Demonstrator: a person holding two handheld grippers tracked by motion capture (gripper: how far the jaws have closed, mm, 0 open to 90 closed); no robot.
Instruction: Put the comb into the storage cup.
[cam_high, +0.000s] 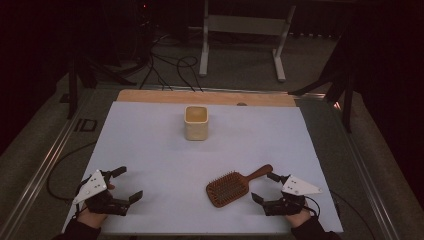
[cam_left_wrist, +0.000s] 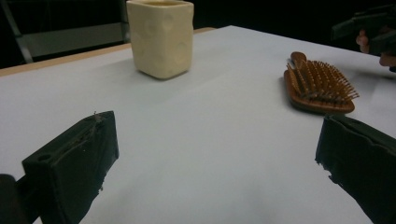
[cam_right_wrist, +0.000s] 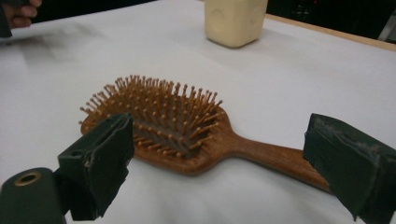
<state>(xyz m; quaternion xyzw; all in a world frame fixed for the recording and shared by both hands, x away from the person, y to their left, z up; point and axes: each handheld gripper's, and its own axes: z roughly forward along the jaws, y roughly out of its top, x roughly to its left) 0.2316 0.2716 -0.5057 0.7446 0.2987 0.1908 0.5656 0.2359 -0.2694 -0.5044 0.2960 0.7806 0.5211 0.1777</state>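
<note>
On the white table (cam_high: 165, 150), a brown wooden hairbrush (cam_high: 229, 188) is lying bristles-up; the right gripper (cam_high: 265, 187) and left gripper (cam_high: 127, 184) are resting with jaws spread apart.

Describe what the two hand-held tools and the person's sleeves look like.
Each tool, left and right, is black with two blocky jaws and a pale grey three-cornered plate with small holes on top. A thin black cable trails from the left one. The sleeves are dark.

Both hands low, left tool (cam_high: 122, 184) and right tool (cam_high: 264, 186) gaping wide.
</note>
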